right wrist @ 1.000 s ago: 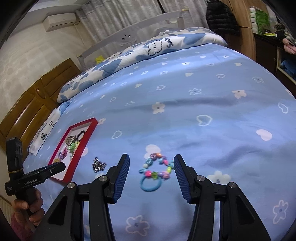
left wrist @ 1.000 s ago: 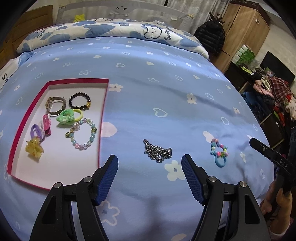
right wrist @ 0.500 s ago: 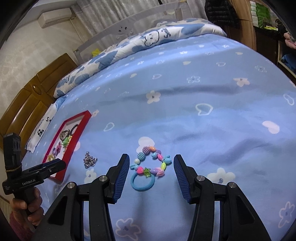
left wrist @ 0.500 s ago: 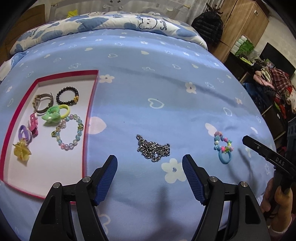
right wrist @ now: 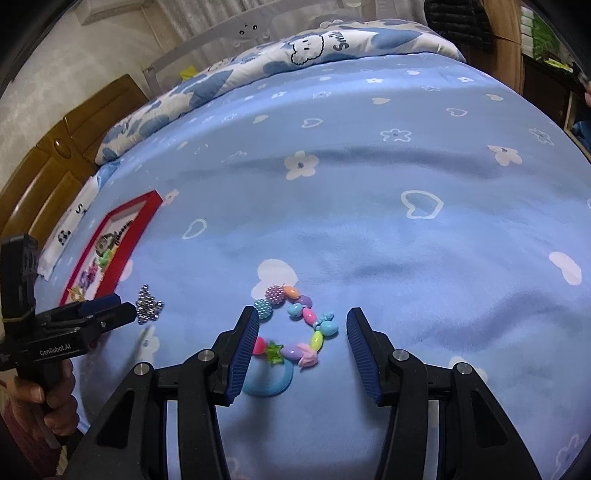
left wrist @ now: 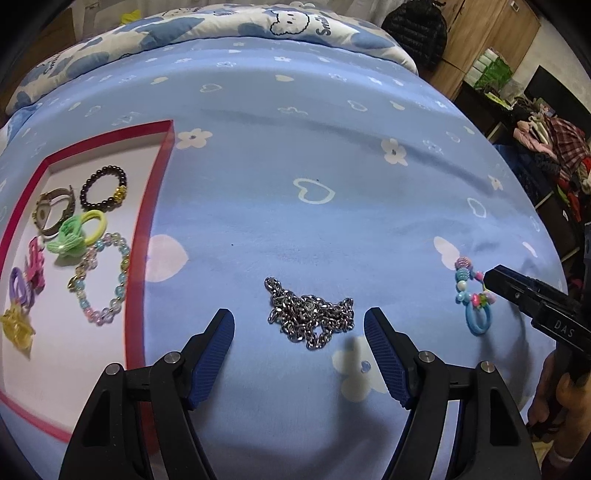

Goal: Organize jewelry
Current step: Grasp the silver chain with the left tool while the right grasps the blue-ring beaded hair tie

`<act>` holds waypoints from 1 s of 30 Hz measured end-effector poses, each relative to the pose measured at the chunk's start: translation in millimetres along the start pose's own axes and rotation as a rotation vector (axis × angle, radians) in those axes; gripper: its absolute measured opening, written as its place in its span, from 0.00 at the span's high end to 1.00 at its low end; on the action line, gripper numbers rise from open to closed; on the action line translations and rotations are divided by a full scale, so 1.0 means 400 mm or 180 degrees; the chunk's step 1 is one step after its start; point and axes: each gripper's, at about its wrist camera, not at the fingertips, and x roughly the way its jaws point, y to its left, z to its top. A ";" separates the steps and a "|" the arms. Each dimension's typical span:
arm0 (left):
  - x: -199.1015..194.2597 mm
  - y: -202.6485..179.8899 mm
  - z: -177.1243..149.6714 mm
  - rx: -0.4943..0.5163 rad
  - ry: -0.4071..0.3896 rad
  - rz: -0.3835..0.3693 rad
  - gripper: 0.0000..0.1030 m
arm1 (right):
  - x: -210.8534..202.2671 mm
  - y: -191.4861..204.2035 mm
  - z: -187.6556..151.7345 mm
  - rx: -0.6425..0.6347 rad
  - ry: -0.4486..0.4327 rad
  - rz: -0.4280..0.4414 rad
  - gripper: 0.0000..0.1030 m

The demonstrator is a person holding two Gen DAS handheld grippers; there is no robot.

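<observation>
A silver chain (left wrist: 310, 314) lies bunched on the blue bedspread, straight ahead of my open, empty left gripper (left wrist: 299, 325); it also shows in the right wrist view (right wrist: 147, 304). A colourful bead bracelet with a blue hair tie (right wrist: 291, 332) lies between the fingers of my open right gripper (right wrist: 299, 332); it also shows in the left wrist view (left wrist: 474, 302). A red-rimmed tray (left wrist: 162, 173) at the left holds a black bead bracelet (left wrist: 105, 188), a watch (left wrist: 51, 210), a green hair tie (left wrist: 75, 232), a pastel bead bracelet (left wrist: 101, 277) and several clips.
The bed carries a cloud-print pillow (left wrist: 221, 33) at the far end. A wooden wardrobe (left wrist: 491, 40) and cluttered shelves (left wrist: 554, 147) stand to the right of the bed. A wooden headboard (right wrist: 55, 155) stands to the left.
Both grippers have moved forward and lower: the left onto the chain, the right around the bead bracelet. Both stay open.
</observation>
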 end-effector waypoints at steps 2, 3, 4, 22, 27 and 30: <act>0.019 0.001 0.002 0.0018 0.0020 0.0049 0.32 | 0.017 0.000 0.001 -0.0031 0.0058 -0.0010 0.50; 0.028 -0.001 0.003 0.0043 0.0023 0.0060 0.34 | 0.023 0.003 0.000 -0.0048 0.0075 -0.0020 0.51; 0.035 -0.006 0.002 0.0084 0.0019 0.0078 0.44 | 0.031 0.006 0.000 -0.0079 0.0094 -0.0045 0.51; -0.013 -0.012 -0.002 0.0210 -0.0147 -0.0057 0.90 | 0.009 0.032 0.005 -0.0159 -0.0038 -0.0104 0.87; -0.084 0.005 -0.006 0.0153 -0.0316 -0.0103 0.91 | -0.045 0.036 0.025 -0.0048 -0.0188 0.0086 0.87; -0.124 0.018 -0.012 0.0118 -0.0401 -0.0123 0.91 | -0.073 0.057 0.043 -0.0051 -0.0291 0.0175 0.87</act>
